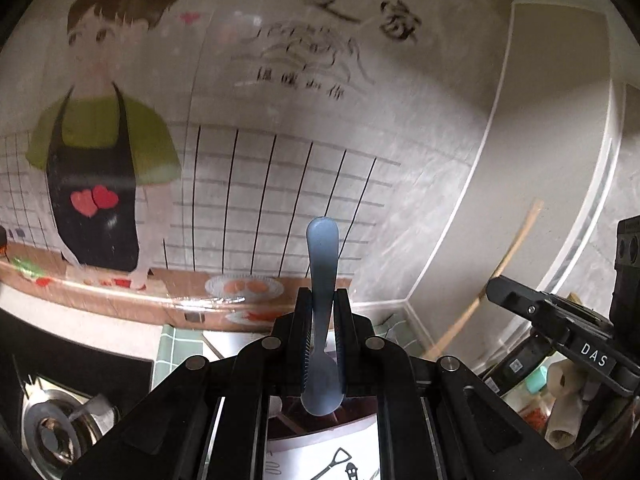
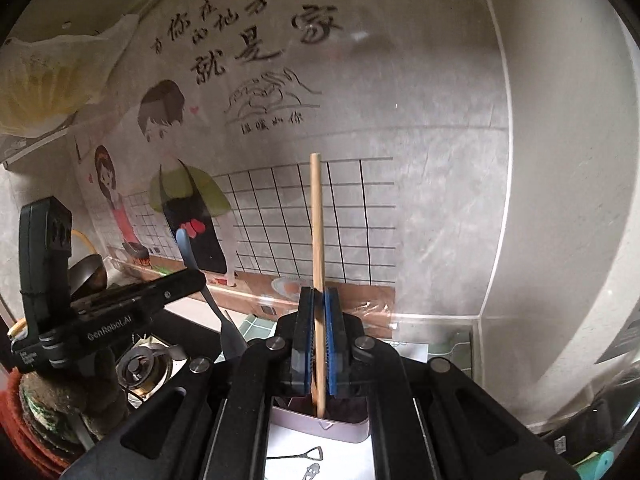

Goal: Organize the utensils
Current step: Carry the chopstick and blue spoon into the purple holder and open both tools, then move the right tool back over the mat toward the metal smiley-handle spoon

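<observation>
Left gripper (image 1: 323,328): clamped on a blue plastic spoon (image 1: 322,264), handle up, bowl hanging just under the pads; a grip low on the neck probably keeps the spoon upright for lowering into a holder.
Right gripper (image 2: 319,336): jaws nearly touching, pinching a single wooden chopstick (image 2: 317,240) near its lower part, so that most of its length stands clear above.
Pose: both tools point forward and slightly down toward the decorated wall sticker (image 1: 224,184), side by side, well above the counter.
Utensil positions: spoon and chopstick are both in the air, held, neither one resting on anything.
Below the right gripper: a pale box (image 2: 320,426) with a dark interior, apparently the destination.
Surroundings: gas burner (image 1: 56,428) at lower left; printed sheet (image 1: 320,460) beneath.
Stage: judged mid-carry, neither utensil yet deposited.
</observation>
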